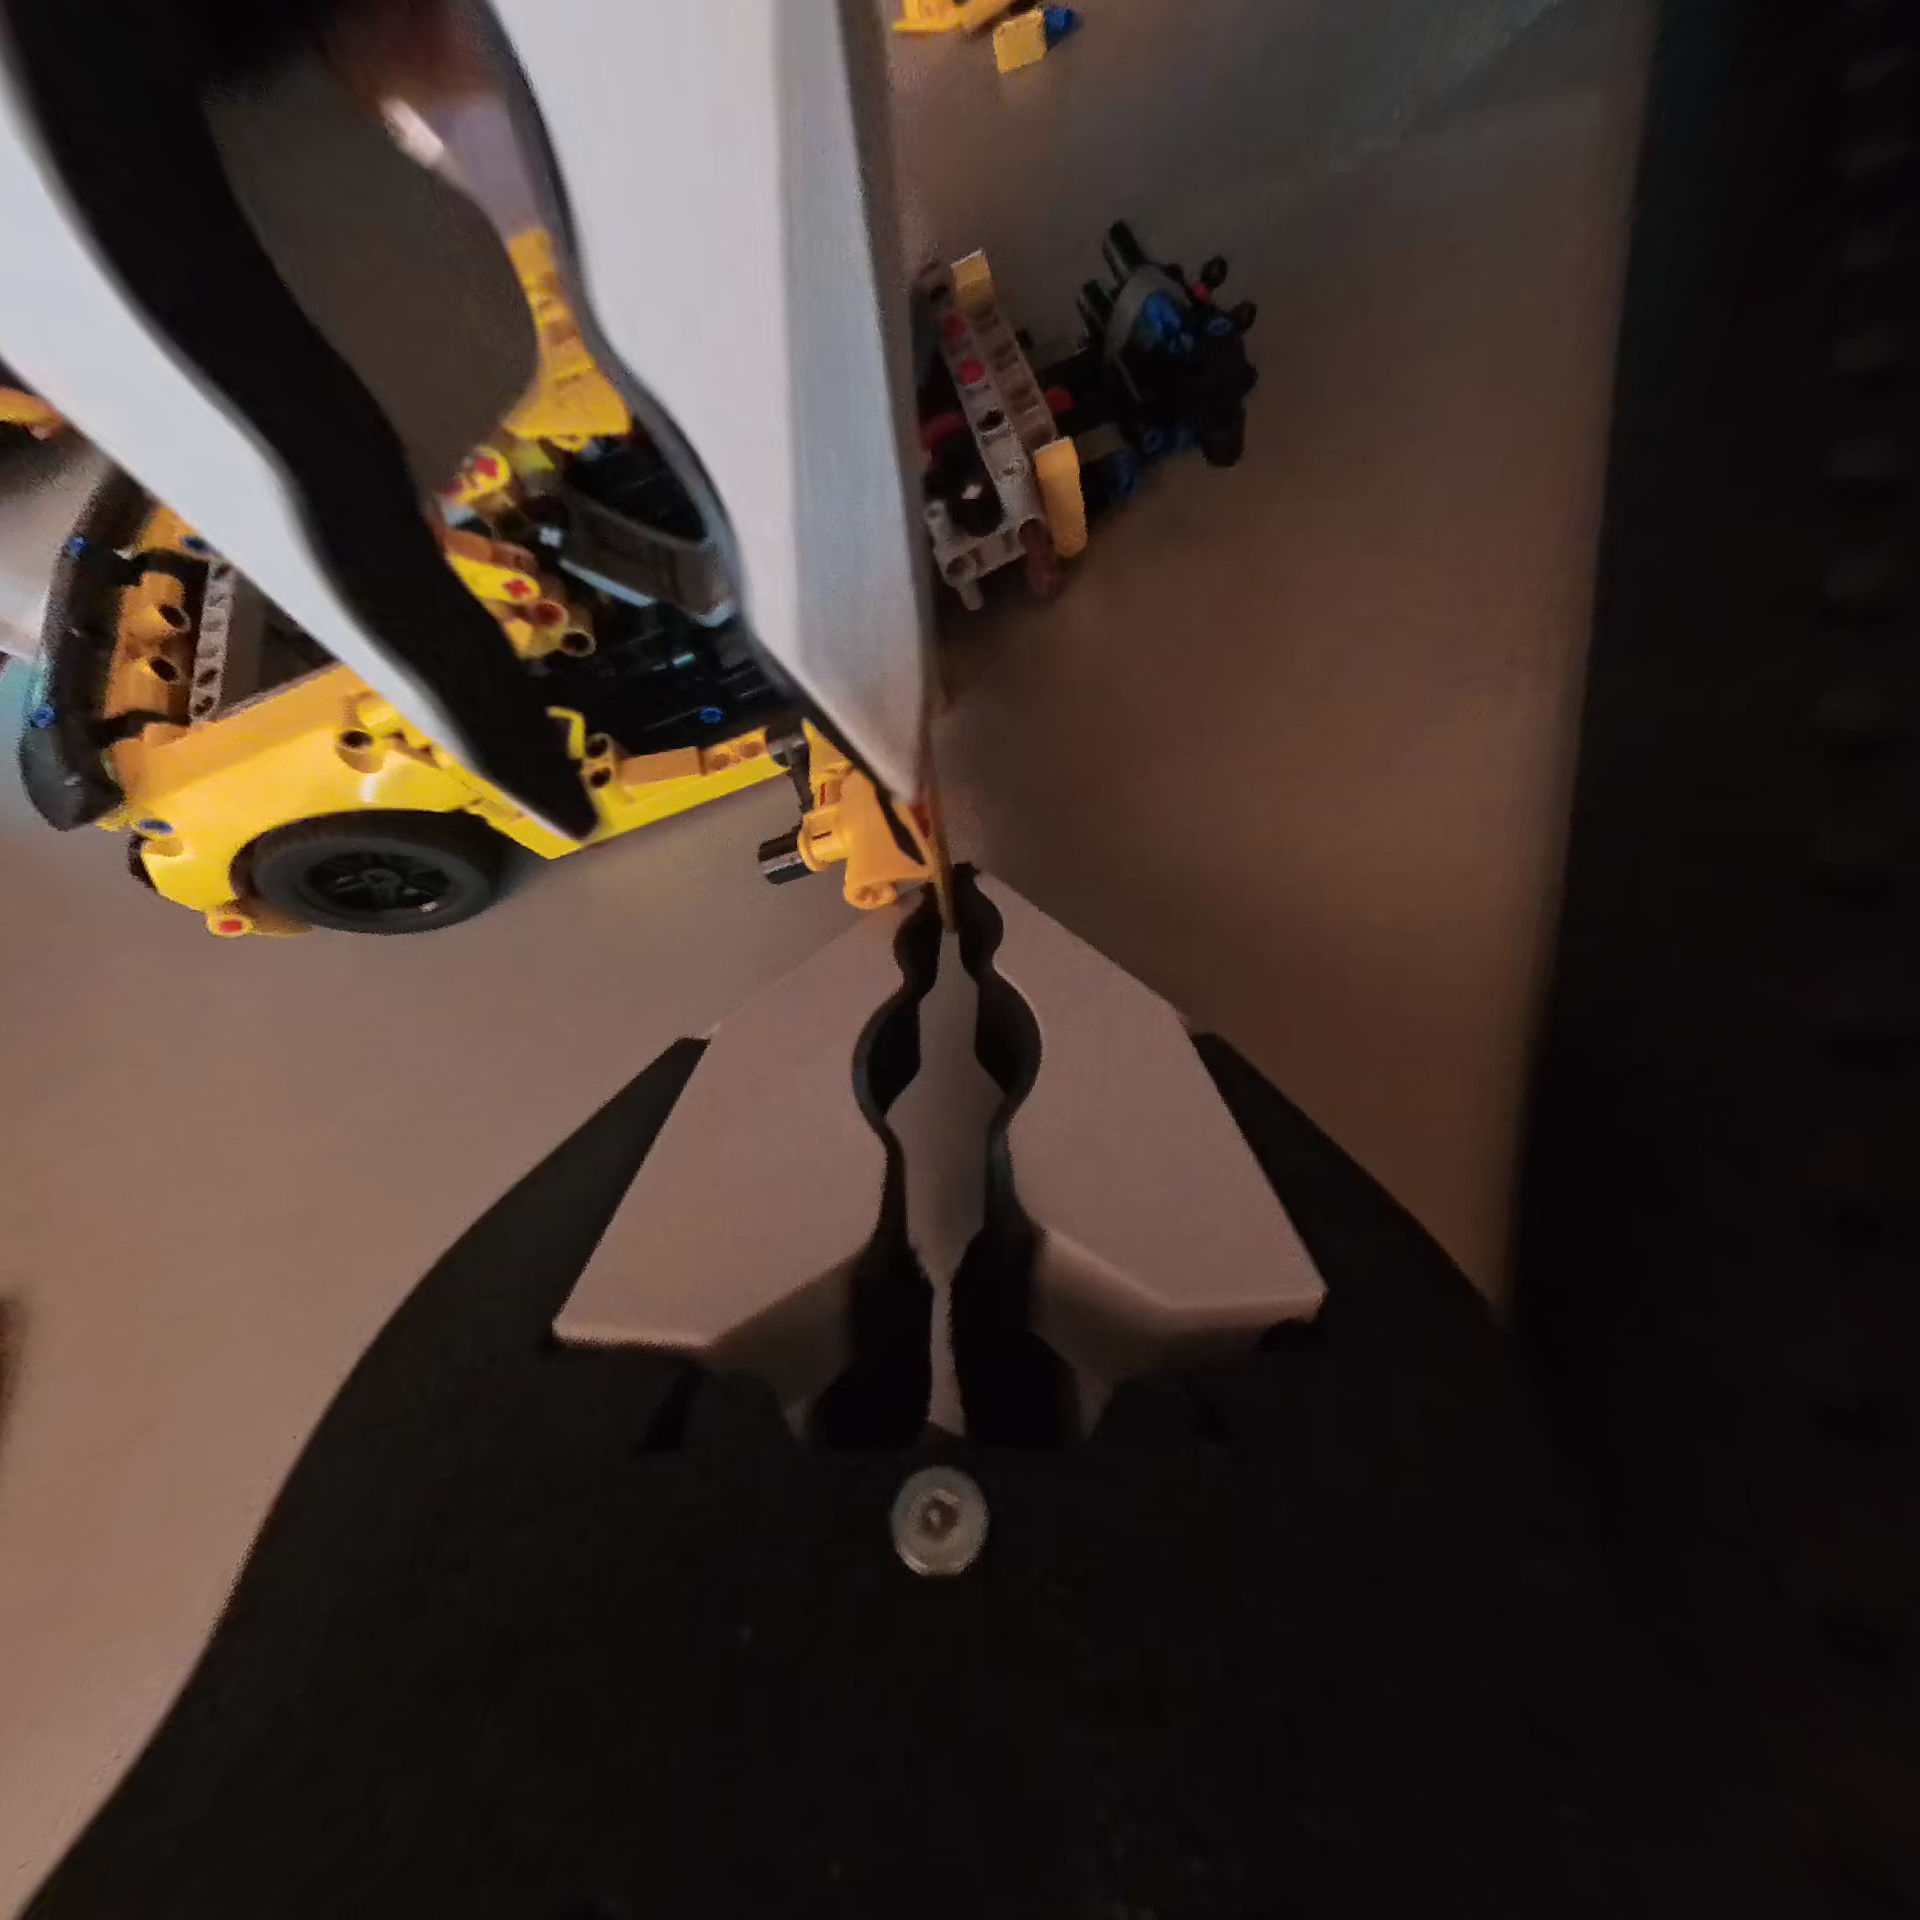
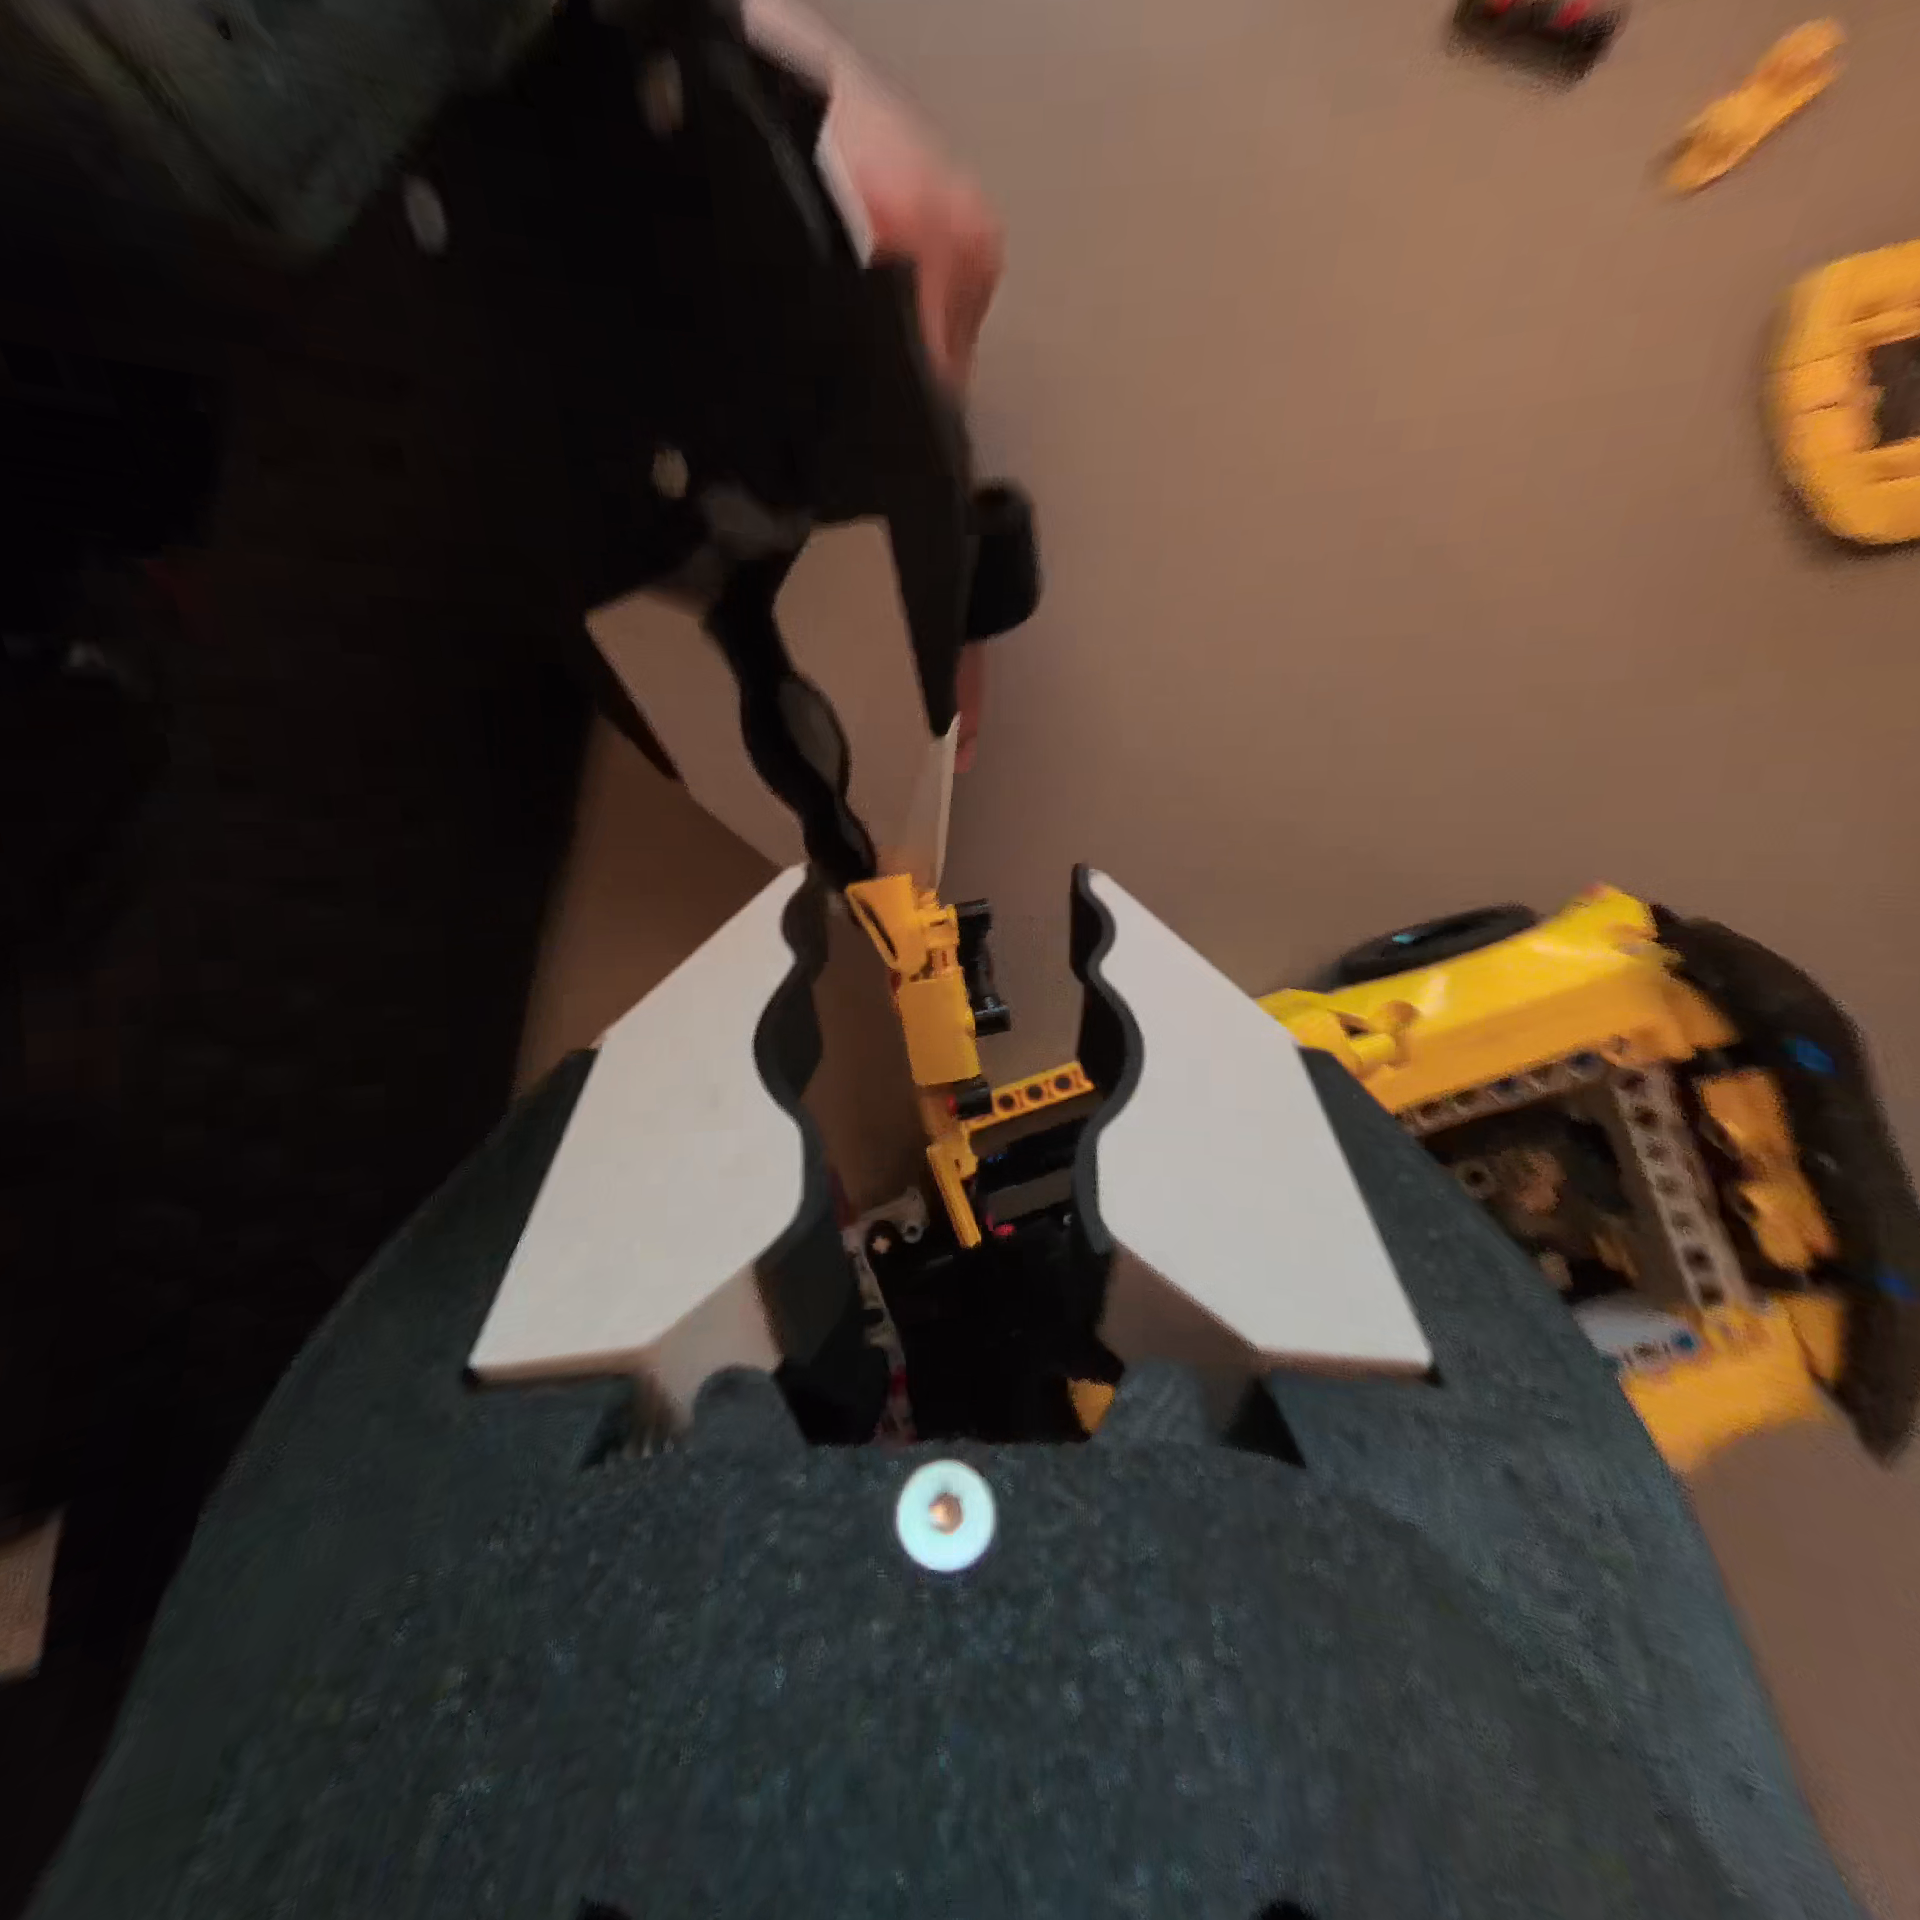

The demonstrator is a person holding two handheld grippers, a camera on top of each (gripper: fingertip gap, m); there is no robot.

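Note:
A yellow brick-built car [image 1: 312, 769] lies on the beige table [image 1: 1299, 831], with one black wheel showing. My left gripper [image 1: 948, 899] is shut on the thin edge of a small yellow piece [image 1: 862, 842] with a black pin, at the car's open side. In the right wrist view, the left gripper [image 2: 862, 873] pinches the top end of this yellow piece [image 2: 925, 997]. My right gripper [image 2: 945, 904] straddles the car's black and yellow middle, its jaws pressed against it. The car body [image 2: 1507, 1039] extends to the right. The right gripper [image 1: 740, 826] reaches in from the upper left.
A grey, black and red sub-assembly [image 1: 1039, 416] lies on the table beyond the grippers. Loose yellow bricks [image 1: 1018, 42] sit at the far edge. A yellow frame part [image 2: 1849, 405] and a long yellow piece [image 2: 1756, 104] lie farther off. A hand [image 2: 935, 239] holds the left gripper. A dark area [image 1: 1766, 935] borders the table. My right fingertips sit around 6 cm from my left ones.

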